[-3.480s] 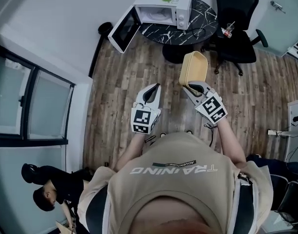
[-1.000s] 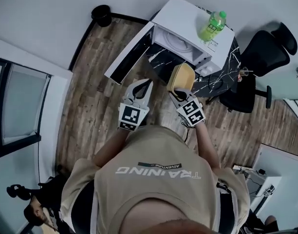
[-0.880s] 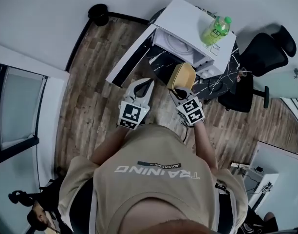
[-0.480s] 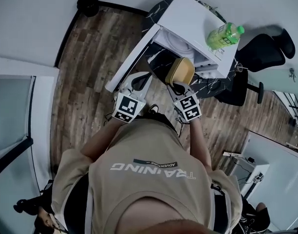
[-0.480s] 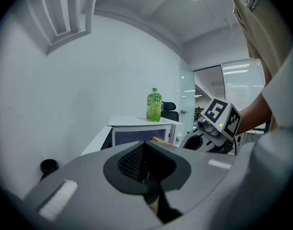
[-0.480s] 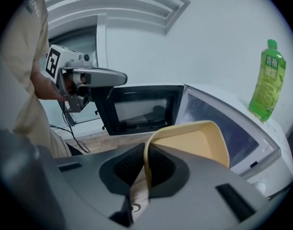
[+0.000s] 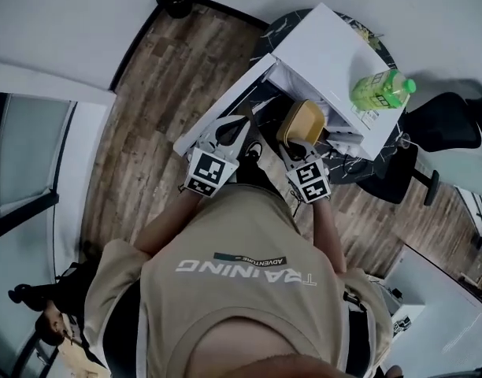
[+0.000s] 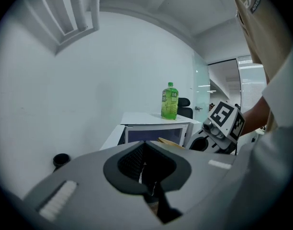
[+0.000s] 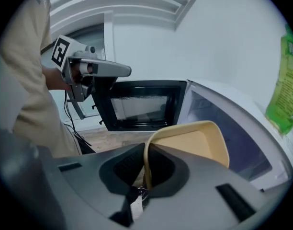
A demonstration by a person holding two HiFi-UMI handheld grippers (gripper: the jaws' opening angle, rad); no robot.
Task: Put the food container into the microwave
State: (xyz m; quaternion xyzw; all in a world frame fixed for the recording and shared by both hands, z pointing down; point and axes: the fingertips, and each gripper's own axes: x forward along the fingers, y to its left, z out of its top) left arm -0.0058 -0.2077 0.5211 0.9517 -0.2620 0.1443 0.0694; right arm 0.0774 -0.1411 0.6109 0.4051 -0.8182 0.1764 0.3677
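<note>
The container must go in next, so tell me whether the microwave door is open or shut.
Open. The door swings wide from the microwave, leaving its inside exposed.

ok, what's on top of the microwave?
One green bottle, standing upright on the microwave. The rest of its top shows bare white in the head view. Only the patch under the bottle is covered.

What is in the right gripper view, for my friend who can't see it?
The right gripper is shut on the rim of a tan food container, before an open white microwave. Its dark door stands open at left, the left gripper shows above it, and a green bottle at right.
</note>
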